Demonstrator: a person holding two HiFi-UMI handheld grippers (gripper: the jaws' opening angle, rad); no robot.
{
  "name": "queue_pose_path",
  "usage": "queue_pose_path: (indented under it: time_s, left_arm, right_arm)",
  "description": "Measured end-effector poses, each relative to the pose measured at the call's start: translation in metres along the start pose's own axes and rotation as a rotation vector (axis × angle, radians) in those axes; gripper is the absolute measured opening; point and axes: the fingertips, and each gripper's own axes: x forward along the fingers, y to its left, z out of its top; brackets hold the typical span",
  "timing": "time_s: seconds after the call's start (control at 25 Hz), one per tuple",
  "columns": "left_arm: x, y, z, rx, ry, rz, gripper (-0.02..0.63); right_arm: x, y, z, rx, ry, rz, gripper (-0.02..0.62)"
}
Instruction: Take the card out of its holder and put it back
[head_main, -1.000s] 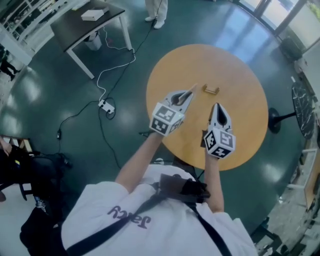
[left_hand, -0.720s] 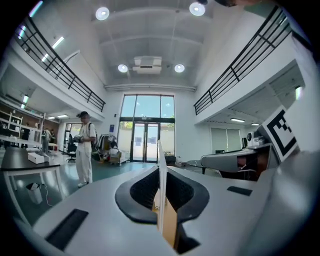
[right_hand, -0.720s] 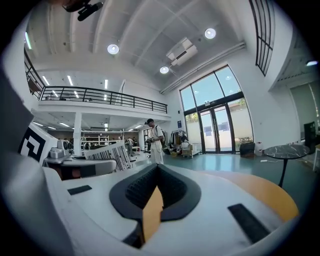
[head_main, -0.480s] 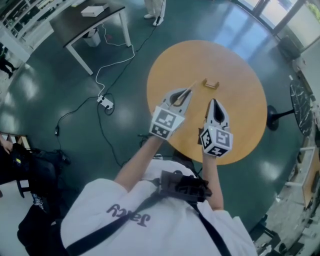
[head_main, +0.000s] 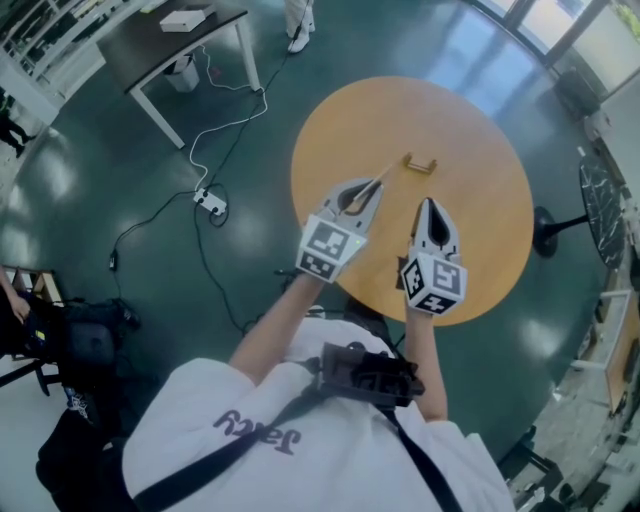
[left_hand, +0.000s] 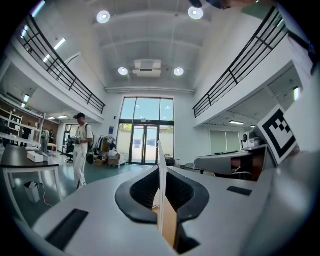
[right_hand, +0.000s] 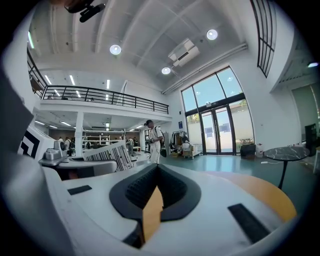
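1. The round orange table (head_main: 480, 250) spreads out beneath and ahead of both grippers, which hang above its near side.
2. A person (head_main: 300, 440) in a white T-shirt crossed by a black strap stands behind the grippers, with one forearm reaching out to each.
3. A dark desk (head_main: 150, 55) with a white box (head_main: 185, 20) on top stands on the green floor, well off to the left of the left gripper.
4. The left gripper (head_main: 366, 193) points level across the table. Its jaws are clamped on the card, which is pinched between the black pads.
5. The right gripper (head_main: 430, 207) is held just beside the left one, on that gripper's right. Its jaws are pressed together with nothing between them.
6. The card (left_hand: 161, 165) is thin and white along its edge. It stands upright in the left gripper's pads and juts forward past the tips. From above, it slants ahead and to that gripper's right.
7. A white power strip (head_main: 210, 203) lies on the floor with its cable, off to the left gripper's left and clear of the table.
8. The small tan holder (head_main: 421, 163) sits on the table ahead of both grippers. It is just beyond the card's free end, and the two do not touch.
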Motion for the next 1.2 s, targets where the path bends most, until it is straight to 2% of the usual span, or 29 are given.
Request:
queue_pose_path:
  time_s: [0.4, 0.84, 1.2]
  left_arm:
    - [0.007, -0.012, -0.005, -0.010, 0.012, -0.039, 0.026]
    - [0.024, 0.007, -0.037, -0.022, 0.106, -0.029, 0.026]
    - [0.063, 0.023, -0.049, 0.016, 0.170, -0.057, 0.028]
  right_arm:
    - [-0.011, -0.012, -0.015, 0.013, 0.039, -0.003, 0.018]
    - [-0.008, -0.048, -0.039, 0.074, 0.096, -0.056, 0.018]
    - [0.008, -0.080, -0.052, 0.130, 0.138, -0.075, 0.018]
